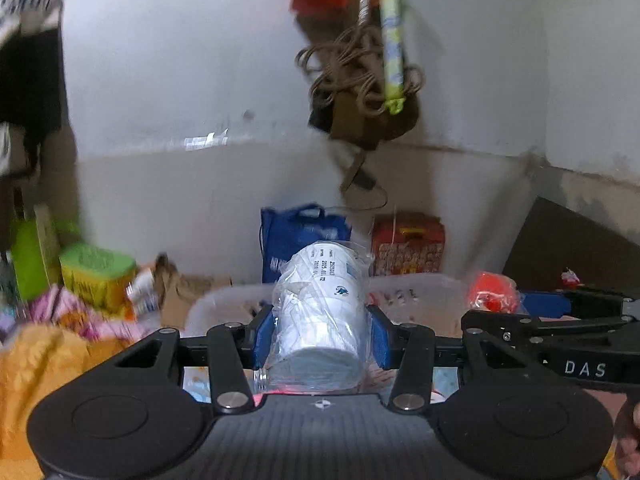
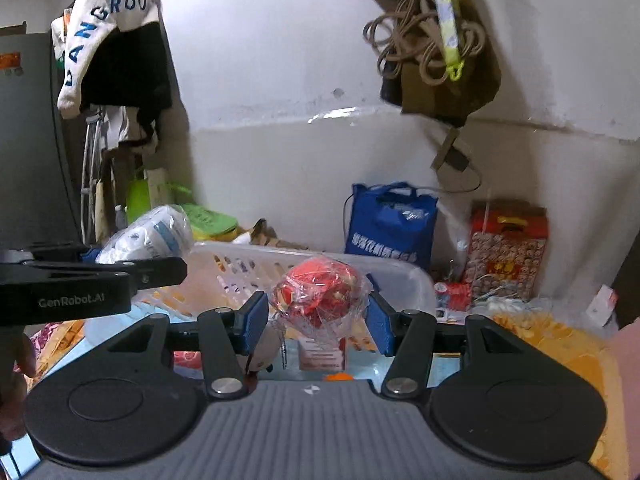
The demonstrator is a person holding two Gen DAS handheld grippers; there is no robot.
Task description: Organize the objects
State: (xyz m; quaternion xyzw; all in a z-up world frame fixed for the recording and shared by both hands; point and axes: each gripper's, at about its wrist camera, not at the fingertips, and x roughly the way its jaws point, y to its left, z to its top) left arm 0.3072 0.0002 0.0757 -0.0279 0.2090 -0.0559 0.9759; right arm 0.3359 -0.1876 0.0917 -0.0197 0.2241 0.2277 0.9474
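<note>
My left gripper (image 1: 320, 330) is shut on a stack of white paper cups in clear plastic wrap (image 1: 320, 312), held above a white plastic basket (image 1: 404, 292). The cups also show in the right wrist view (image 2: 148, 236), with the left gripper's arm (image 2: 80, 284) at the left. My right gripper (image 2: 316, 320) is shut on a red ornament wrapped in clear plastic (image 2: 320, 292), held over the same basket (image 2: 248, 268). The red ornament shows in the left wrist view (image 1: 494, 292) beside the right gripper's arm (image 1: 560, 332).
A blue tote bag (image 2: 390, 224) and a red gift box (image 2: 506, 248) stand against the wall behind the basket. A green tin (image 1: 96, 276) and colourful clutter lie left. Orange cloth (image 2: 560, 344) covers the surface. Rope and a bag hang on the wall (image 2: 432, 48).
</note>
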